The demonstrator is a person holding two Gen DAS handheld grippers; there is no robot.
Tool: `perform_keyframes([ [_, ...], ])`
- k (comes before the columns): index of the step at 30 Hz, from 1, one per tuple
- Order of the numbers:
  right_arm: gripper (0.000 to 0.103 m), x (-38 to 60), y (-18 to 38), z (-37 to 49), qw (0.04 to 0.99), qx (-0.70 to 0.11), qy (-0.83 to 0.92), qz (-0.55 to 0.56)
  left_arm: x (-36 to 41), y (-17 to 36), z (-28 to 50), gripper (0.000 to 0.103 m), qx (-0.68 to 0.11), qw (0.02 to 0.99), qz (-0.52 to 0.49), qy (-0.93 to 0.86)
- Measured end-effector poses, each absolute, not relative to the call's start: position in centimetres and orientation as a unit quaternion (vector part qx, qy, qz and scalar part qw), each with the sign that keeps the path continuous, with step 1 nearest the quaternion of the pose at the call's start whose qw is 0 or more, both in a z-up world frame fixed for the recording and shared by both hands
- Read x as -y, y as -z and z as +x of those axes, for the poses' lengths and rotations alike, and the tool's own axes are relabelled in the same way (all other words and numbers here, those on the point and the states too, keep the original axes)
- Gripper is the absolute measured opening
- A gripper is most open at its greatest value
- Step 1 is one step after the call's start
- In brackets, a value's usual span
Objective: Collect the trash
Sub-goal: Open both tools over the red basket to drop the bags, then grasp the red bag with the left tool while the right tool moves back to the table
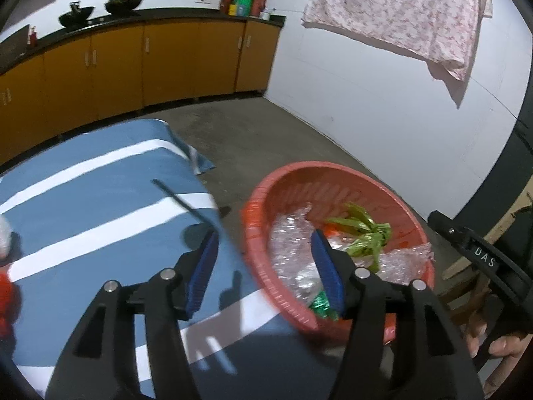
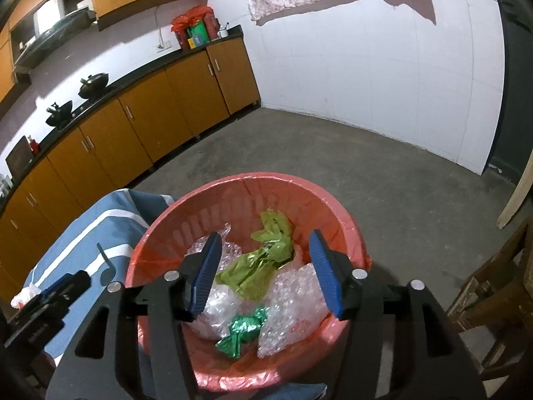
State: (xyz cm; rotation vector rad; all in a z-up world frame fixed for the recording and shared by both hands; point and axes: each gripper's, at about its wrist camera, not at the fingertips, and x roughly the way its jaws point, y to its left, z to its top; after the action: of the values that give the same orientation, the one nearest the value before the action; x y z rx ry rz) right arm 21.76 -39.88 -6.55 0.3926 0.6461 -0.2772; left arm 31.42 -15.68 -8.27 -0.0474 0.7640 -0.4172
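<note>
A red trash basket (image 2: 233,186) lined with a red bag stands beside the table; its rim also shows in the left wrist view (image 1: 299,170). It holds bubble wrap (image 2: 293,296), a crumpled light green wrapper (image 2: 260,263) and a shiny green candy wrapper (image 2: 245,328). My right gripper (image 2: 265,270) is open and empty, directly above the basket. My left gripper (image 1: 263,270) is open and empty, over the table edge next to the basket. A white and red piece of trash (image 1: 5,266) lies at the far left of the table.
The table carries a blue and white striped cloth (image 1: 100,206). Yellow cabinets with a black counter (image 1: 150,53) run along the far wall. A wooden chair (image 2: 493,286) stands to the right. Bare concrete floor (image 2: 366,173) lies beyond the basket.
</note>
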Motion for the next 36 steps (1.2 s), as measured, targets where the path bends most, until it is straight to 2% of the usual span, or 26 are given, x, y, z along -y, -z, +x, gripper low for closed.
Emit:
perform_keyframes([
  [11,0.058,32.4,5.2,21.6,0.934,-0.322,0.061,0.143,3.9,4.9,26.6,0.066,-0.323,0.940,-0.040,0.103],
  [18,0.058,24.9,4.4,21.8,0.942,-0.323,-0.008,0.090,-4.9,4.6,23.2,0.076,-0.302,0.953,-0.027,-0.004],
  [23,0.058,21.7,4.8,21.9,0.939,-0.335,-0.031,0.074,-10.3,6.7,24.0,0.078,-0.337,0.940,-0.037,-0.048],
  [29,0.058,19.4,5.2,22.4,0.935,-0.347,-0.041,0.061,-12.1,9.5,25.5,0.078,-0.377,0.924,-0.047,-0.035],
  [32,0.058,18.5,5.3,22.5,0.934,-0.350,-0.045,0.052,-12.7,10.8,26.3,0.074,-0.401,0.914,-0.061,-0.026],
  [36,0.058,17.1,5.6,22.9,0.933,-0.353,-0.050,0.043,-13.0,11.7,27.3,0.056,-0.416,0.906,-0.077,-0.010],
])
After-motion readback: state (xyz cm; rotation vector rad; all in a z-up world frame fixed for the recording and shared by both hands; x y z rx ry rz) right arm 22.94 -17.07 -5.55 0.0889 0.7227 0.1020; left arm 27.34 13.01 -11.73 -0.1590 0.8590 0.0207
